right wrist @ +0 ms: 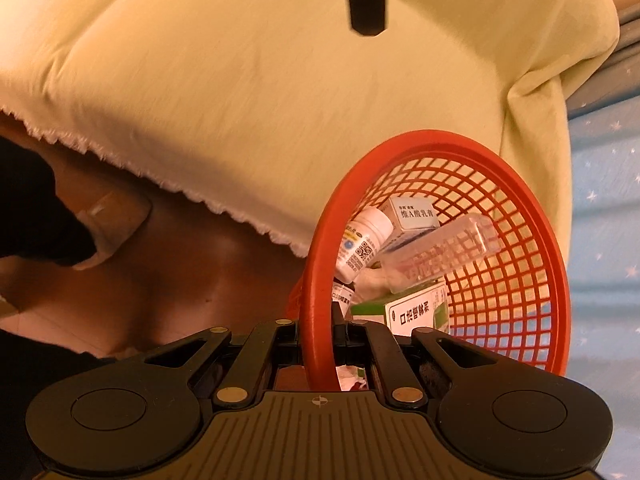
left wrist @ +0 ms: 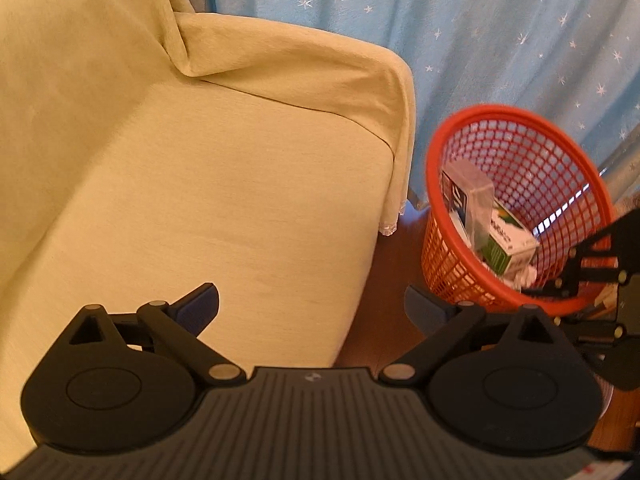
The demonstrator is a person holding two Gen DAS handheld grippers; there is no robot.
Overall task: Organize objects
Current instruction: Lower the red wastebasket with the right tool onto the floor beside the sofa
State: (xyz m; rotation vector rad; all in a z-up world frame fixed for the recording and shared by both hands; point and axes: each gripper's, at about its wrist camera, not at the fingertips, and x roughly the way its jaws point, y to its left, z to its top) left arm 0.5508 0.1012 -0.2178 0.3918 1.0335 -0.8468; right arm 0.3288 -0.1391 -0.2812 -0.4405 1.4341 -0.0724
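My right gripper (right wrist: 320, 344) has its jaws closed on the near rim of the red basket (right wrist: 500, 280), pinching the rim edge-on, so the basket hangs tilted from that one point with its mouth turned toward my wrist camera. Inside it I see a white pill bottle (right wrist: 362, 242), a grey-and-white box (right wrist: 414, 212), a clear plastic case (right wrist: 440, 252) and a green-and-white box (right wrist: 416, 310), all slid toward the low side.

My left gripper (left wrist: 312, 312) is wide open and holds nothing; it hovers over the edge of the sofa cushion (left wrist: 180, 180). From its camera the basket lies ahead and off to the right, just past the cushion's corner, over the brown floor (left wrist: 380, 300).

So the right hand is plainly the nearer one and carries the load. The blur makes it hard to say, but I judge the basket is not resting on anything. Next I would set it down level.
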